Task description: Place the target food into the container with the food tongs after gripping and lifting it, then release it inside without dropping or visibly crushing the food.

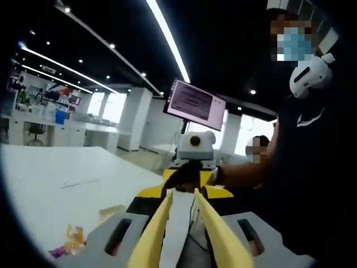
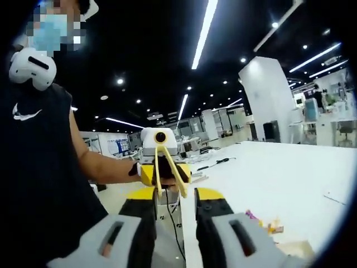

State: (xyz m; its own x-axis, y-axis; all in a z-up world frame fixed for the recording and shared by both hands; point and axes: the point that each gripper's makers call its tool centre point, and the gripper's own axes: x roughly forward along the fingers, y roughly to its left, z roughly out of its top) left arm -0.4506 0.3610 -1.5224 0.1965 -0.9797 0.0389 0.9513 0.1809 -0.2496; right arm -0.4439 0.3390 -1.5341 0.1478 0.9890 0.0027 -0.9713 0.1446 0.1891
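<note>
Yellow food tongs (image 1: 152,231) rise between my left gripper's (image 1: 182,194) jaws, which are shut on their two arms; the tong tips stand slightly apart with nothing between them. Small bright-wrapped food pieces (image 1: 71,237) lie on the white table (image 1: 61,167) at the lower left, clear of the tongs. In the right gripper view, my right gripper (image 2: 175,194) is open and holds nothing, and the same food pieces (image 2: 262,223) lie to its lower right. The left gripper (image 2: 163,167) faces this view with the tongs (image 2: 160,162) pointing toward it. The right gripper (image 1: 189,167) sits beyond the tong tips in a gloved hand.
A person in a dark shirt (image 2: 39,167) stands close at the table's edge, holding both grippers. A cream-coloured flat piece (image 1: 111,211) lies near the food, also seen as a pale piece (image 2: 293,249). A monitor (image 1: 195,104) stands behind. A cable (image 2: 215,163) lies on the table.
</note>
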